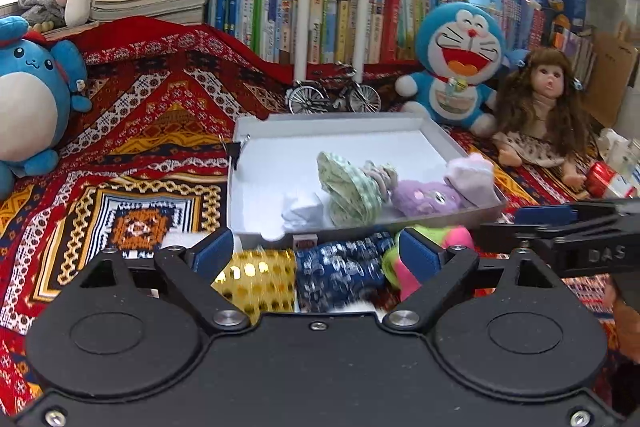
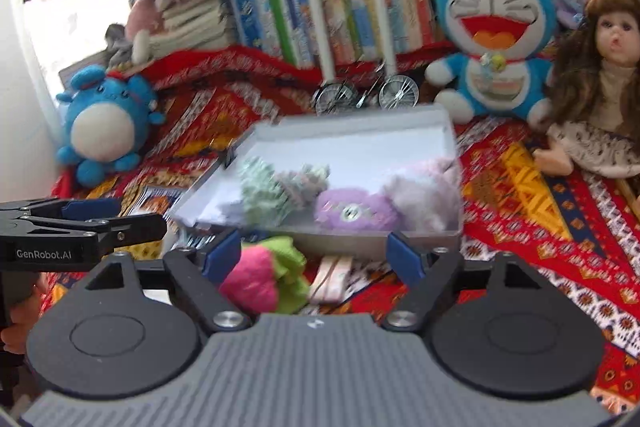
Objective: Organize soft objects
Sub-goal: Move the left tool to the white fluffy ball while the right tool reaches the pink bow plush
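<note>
The left hand-held gripper (image 1: pixel 316 247) has its blue-padded fingers spread apart, and between them lie a gold sequined roll (image 1: pixel 256 283) and a dark blue patterned roll (image 1: pixel 340 275) side by side, with nothing clamped. At its right finger sits a pink and green soft toy (image 1: pixel 404 267). The right hand-held gripper (image 2: pixel 314 253) also stands with its fingers apart, the same pink and green soft toy (image 2: pixel 264 279) just inside its left finger, though contact cannot be made out. Just beyond both, a shallow white tray (image 1: pixel 248 131) rests on the red patterned cloth (image 1: pixel 152 115) that covers the worktop. Inside the tray, toward its near right part, lie a green checked cloth item (image 1: pixel 348 187), a purple plush piece (image 1: pixel 428 197), a pale pink fluffy piece (image 1: pixel 470 175) and a small white folded cloth (image 1: pixel 302 211); the far half shows bare white floor. Behind the tray stand a miniature bicycle (image 1: pixel 334 97), a Doraemon plush (image 1: pixel 460 59), a long-haired doll (image 1: pixel 548 107), a round blue plush (image 1: pixel 32 99) and rows of books (image 1: pixel 332 23).
</note>
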Available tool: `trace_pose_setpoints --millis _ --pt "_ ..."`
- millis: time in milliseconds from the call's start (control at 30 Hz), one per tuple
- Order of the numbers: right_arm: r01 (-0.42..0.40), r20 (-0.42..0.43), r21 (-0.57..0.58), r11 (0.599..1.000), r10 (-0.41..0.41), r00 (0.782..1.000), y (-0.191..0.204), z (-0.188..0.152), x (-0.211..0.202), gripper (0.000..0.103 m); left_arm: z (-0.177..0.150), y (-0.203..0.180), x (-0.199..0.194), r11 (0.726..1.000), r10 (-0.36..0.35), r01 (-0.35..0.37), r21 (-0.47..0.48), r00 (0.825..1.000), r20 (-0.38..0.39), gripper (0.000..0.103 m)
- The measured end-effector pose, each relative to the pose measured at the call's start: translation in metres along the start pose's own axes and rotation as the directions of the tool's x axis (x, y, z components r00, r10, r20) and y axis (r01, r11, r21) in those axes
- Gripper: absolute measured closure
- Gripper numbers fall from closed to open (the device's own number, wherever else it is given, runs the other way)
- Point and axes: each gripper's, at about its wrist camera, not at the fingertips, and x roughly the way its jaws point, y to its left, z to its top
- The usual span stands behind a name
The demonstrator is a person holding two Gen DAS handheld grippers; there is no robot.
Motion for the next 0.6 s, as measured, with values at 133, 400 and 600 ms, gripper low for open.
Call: trace_pose_setpoints --millis 133,400,600 --pt "-0.003 -0.069 0.004 1.000 0.003 0.998 0.008 0.002 0.003 0.014 -0.012 -0.005 -0.011 0.999 -0.004 0.005 0.049 1.000 -0.010 0.013" --pt "-0.035 -0.112 0.019 0.999 0.037 0.993 0.020 0.005 0.009 0.014 -0.042 -0.010 -0.030 0.996 -0.066 0.070 0.057 0.996 -0.067 0.019" --pt "-0.040 -0.127 -0.014 0.999 0.038 0.991 0.035 0.003 0.018 0.014 -0.057 -0.019 -0.034 0.989 -0.118 0.127 0.076 0.986 -0.117 0.036"
